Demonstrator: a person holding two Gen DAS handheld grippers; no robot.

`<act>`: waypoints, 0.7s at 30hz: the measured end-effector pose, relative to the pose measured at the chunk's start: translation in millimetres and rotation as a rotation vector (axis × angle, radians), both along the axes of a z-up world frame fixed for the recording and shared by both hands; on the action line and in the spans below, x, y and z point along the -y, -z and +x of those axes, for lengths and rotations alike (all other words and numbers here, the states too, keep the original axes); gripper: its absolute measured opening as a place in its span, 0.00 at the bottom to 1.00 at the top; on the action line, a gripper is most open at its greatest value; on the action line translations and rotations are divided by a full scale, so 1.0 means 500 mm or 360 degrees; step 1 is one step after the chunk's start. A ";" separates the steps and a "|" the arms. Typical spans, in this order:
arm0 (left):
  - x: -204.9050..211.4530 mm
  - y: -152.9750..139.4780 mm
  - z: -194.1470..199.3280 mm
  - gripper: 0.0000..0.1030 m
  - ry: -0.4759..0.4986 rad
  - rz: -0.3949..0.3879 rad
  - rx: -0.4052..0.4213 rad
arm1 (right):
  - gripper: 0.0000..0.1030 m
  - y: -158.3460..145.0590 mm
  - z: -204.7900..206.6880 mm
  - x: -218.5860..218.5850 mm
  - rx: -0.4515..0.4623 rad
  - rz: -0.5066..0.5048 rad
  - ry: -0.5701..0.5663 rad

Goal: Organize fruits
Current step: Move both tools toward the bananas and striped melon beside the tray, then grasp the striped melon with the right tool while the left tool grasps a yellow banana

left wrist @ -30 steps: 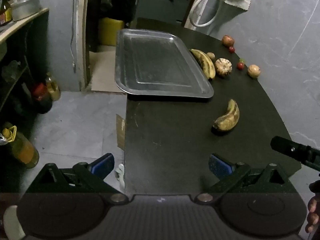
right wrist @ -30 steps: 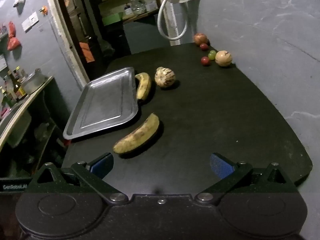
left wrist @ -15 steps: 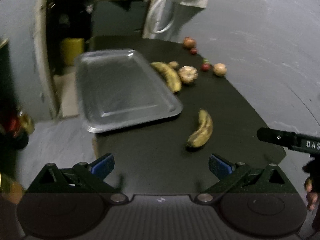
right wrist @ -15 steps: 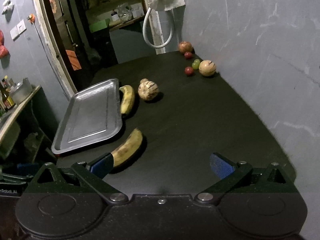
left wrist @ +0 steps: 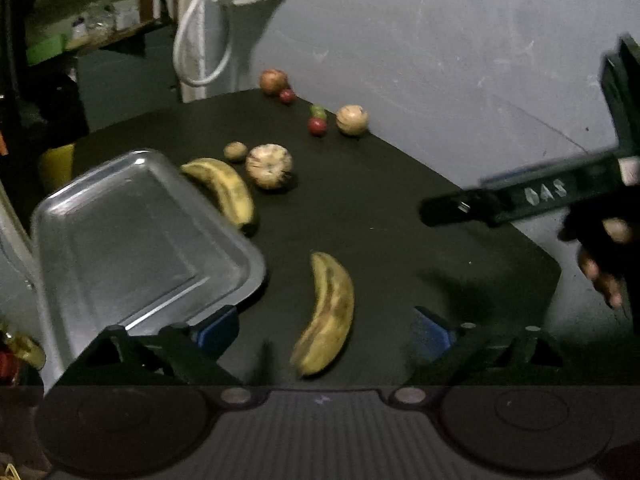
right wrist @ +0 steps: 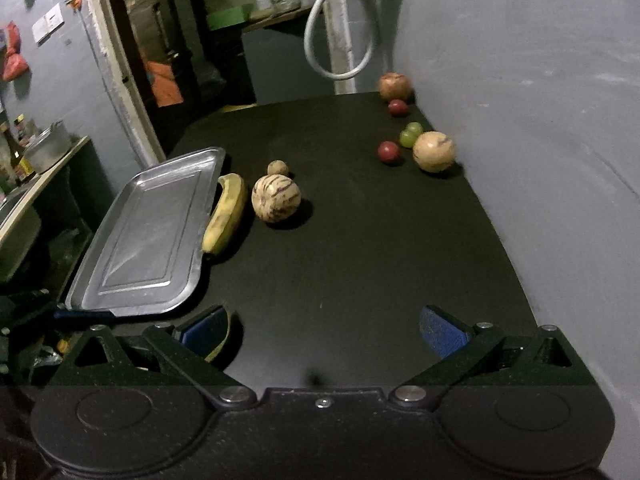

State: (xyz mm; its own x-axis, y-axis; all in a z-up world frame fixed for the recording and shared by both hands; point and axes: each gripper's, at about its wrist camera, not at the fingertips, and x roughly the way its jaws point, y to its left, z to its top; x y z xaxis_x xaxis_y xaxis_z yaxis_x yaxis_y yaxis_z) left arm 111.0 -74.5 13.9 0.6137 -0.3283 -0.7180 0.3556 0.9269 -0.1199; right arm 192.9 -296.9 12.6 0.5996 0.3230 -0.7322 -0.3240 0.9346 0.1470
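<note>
On the black table [left wrist: 380, 216] a spotted banana [left wrist: 330, 312] lies between the fingers of my left gripper [left wrist: 324, 330]. Its jaws are closing but the blue pads stand clear of the fruit. A metal tray [left wrist: 132, 236] sits empty at the left, with a second banana [left wrist: 224, 190] along its far edge. Beside that are a striped round fruit [left wrist: 268, 166] and a small brown fruit [left wrist: 235, 151]. My right gripper [right wrist: 323, 330] is open over bare table. The near banana's end [right wrist: 223, 340] shows by its left finger [right wrist: 204, 330].
Along the grey wall [right wrist: 540, 120] lie a tan round fruit [right wrist: 434, 151], green fruits [right wrist: 411, 134], two small red ones [right wrist: 389, 151] and a reddish apple-like fruit [right wrist: 395, 86]. The tray [right wrist: 152, 236] overhangs the table's left edge. A hand [left wrist: 600, 264] holds the right gripper's body [left wrist: 520, 196].
Both grippers have moved forward over the table. The left one has rolled and now has the near banana between its fingers; its jaws have narrowed a little. That banana has slid behind the right gripper's left finger.
</note>
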 end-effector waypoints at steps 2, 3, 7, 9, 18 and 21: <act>0.018 0.011 0.023 0.85 0.0003 0.0017 -0.0056 | 0.98 0.007 0.038 -0.004 -0.0019 -0.0006 -0.0064; 0.027 0.015 0.034 0.83 0.0000 0.0028 -0.0076 | 0.98 0.011 0.057 -0.007 -0.0027 -0.0012 -0.0103; 0.045 0.039 0.070 0.78 -0.0027 0.0049 -0.0173 | 0.96 0.019 0.123 -0.038 -0.0040 -0.0077 -0.0276; 0.049 0.050 0.085 0.74 -0.0057 0.0044 -0.0225 | 0.95 0.022 0.151 -0.058 -0.0038 -0.0116 -0.0386; 0.059 0.068 0.136 0.57 -0.0123 0.0066 -0.0305 | 0.90 0.047 0.254 -0.140 -0.0083 -0.0268 -0.0715; 0.062 0.066 0.141 0.49 -0.0138 0.0096 -0.0308 | 0.89 0.058 0.277 -0.158 -0.0094 -0.0311 -0.0787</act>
State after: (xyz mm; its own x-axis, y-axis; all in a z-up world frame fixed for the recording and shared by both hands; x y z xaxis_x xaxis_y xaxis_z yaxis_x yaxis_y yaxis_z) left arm 181.3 -105.2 -19.1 0.4866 -0.2331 -0.8420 0.2500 0.9606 -0.1214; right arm 331.3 -217.9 -16.3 0.3665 0.4108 -0.8349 -0.7291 0.6842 0.0165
